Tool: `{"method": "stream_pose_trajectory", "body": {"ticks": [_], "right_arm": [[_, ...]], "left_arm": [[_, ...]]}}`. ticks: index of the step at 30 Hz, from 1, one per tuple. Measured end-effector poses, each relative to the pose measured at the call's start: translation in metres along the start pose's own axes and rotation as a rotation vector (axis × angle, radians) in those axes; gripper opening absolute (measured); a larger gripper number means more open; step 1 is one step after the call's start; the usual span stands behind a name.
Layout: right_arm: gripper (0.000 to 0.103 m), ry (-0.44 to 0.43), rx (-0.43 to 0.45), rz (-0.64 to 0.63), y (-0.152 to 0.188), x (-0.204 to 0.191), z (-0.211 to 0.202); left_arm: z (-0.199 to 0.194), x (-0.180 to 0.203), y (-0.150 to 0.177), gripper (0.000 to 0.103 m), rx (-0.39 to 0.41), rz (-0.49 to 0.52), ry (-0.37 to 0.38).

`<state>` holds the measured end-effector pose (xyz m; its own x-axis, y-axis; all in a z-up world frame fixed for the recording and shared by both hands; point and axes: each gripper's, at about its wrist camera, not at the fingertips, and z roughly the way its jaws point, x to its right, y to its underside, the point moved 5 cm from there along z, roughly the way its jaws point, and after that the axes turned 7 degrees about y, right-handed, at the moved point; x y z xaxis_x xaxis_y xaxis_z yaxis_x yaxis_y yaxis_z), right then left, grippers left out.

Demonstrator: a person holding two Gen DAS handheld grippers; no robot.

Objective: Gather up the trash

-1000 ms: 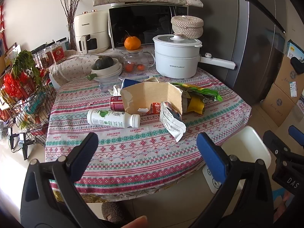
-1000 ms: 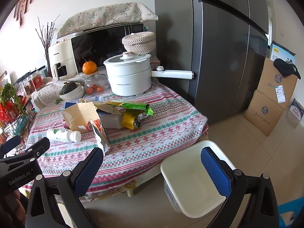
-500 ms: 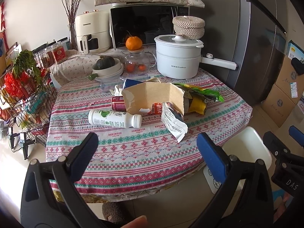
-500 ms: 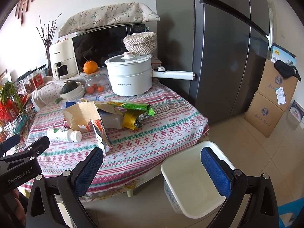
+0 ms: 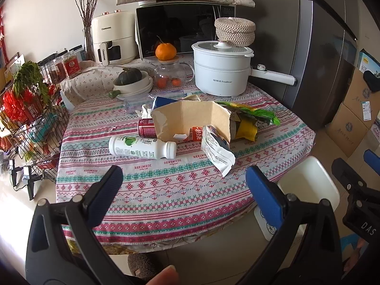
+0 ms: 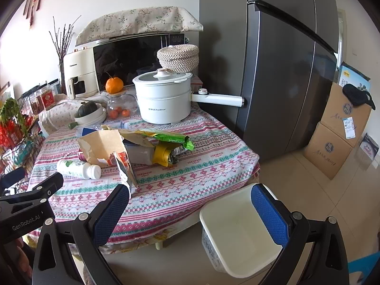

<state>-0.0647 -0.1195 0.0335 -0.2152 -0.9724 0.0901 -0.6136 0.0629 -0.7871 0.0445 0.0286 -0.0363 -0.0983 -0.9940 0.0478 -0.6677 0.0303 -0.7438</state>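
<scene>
Trash lies in a pile on the patterned tablecloth point(image 5: 166, 190): a white plastic bottle point(image 5: 142, 147) on its side, a torn cardboard piece point(image 5: 192, 121), a red can point(image 5: 146, 128), a white foil wrapper point(image 5: 217, 152) and green and yellow snack bags point(image 5: 251, 118). A white bin point(image 6: 239, 235) stands on the floor to the right of the table. My left gripper point(image 5: 184, 185) is open and empty before the table's near edge. My right gripper point(image 6: 190, 209) is open and empty, above the bin's left rim.
At the back of the table stand a white electric pot point(image 5: 222, 71), a glass teapot with an orange on it point(image 5: 166, 73), a bowl holding a squash point(image 5: 133, 80), a microwave point(image 5: 182, 28) and an air fryer point(image 5: 111, 38). A wire rack point(image 5: 28, 118) is left, a fridge point(image 6: 273, 59) and cardboard boxes point(image 6: 337, 137) right.
Both views have shifted very slightly toward the table. Both grippers stay open and nothing on the table has moved.
</scene>
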Motion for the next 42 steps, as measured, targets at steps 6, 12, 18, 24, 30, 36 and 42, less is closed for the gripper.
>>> {"method": "stream_pose_trajectory", "body": {"ticks": [6, 12, 18, 24, 30, 36, 42], "right_arm": [[0.103, -0.018, -0.006, -0.007, -0.004, 0.001, -0.001], [0.103, -0.092, -0.101, -0.039, -0.017, -0.003, 0.013], [0.103, -0.233, -0.256, -0.086, -0.02, -0.029, 0.057], [0.103, -0.282, -0.394, -0.095, 0.015, -0.041, 0.097], [0.102, -0.3, -0.415, -0.078, 0.014, -0.037, 0.119], [0.102, -0.314, -0.438, -0.074, 0.013, -0.039, 0.134], [0.099, -0.37, -0.472, -0.056, 0.02, -0.055, 0.15]], "left_arm": [[0.011, -0.018, -0.011, 0.103, -0.04, -0.023, 0.068], [0.047, -0.055, -0.028, 0.103, -0.197, -0.081, 0.15], [0.105, -0.094, -0.035, 0.098, -0.322, -0.144, 0.14], [0.163, -0.091, -0.034, 0.085, -0.468, 0.139, 0.222], [0.187, -0.082, -0.028, 0.084, -0.532, 0.501, 0.282], [0.204, -0.079, -0.008, 0.084, -0.635, 0.631, 0.301], [0.184, -0.07, 0.014, 0.084, -0.676, 0.69, 0.315]]}}
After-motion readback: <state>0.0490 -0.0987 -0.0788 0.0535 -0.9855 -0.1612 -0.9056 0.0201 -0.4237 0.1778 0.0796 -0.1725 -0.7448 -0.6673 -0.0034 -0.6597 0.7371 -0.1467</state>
